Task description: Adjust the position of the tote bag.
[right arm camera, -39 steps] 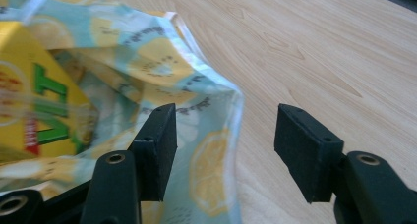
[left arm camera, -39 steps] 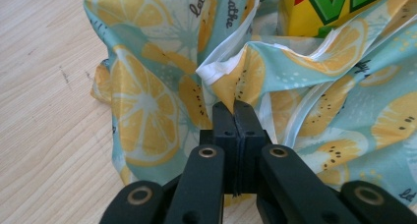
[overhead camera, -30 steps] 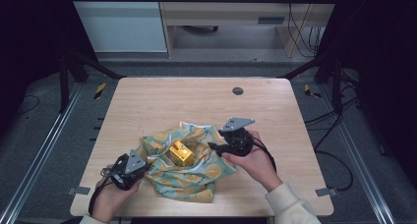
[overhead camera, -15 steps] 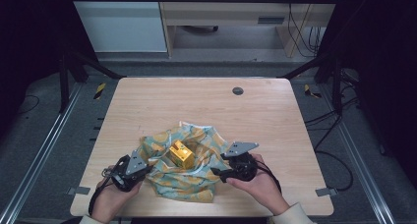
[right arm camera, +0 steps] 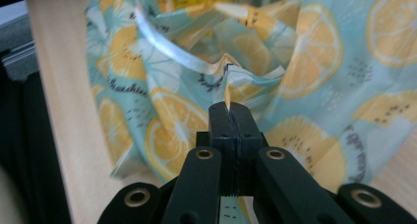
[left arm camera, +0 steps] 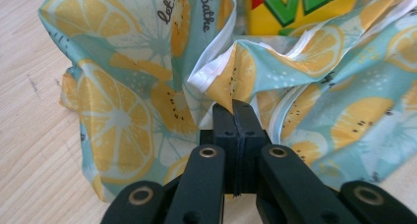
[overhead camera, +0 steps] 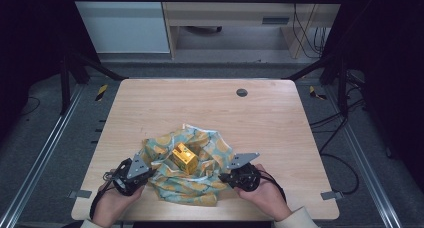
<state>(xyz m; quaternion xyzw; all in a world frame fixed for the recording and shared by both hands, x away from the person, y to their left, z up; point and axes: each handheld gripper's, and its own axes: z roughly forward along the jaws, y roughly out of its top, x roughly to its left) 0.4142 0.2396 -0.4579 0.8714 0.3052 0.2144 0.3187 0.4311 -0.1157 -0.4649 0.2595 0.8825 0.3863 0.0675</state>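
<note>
Lemon-print cloth (overhead camera: 200, 180) in both closed jaws

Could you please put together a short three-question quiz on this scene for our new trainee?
1. True or false: the left gripper is shut on the lemon-print cloth.
2. What lies on the middle of the cloth? A) a yellow carton B) a mug C) a sponge
3. Which part of the cloth does the right gripper pinch: a hemmed edge or its centre?

Key:
1. True; its jaws are closed on a fold.
2. A, the yellow carton.
3. A hemmed edge.
</note>
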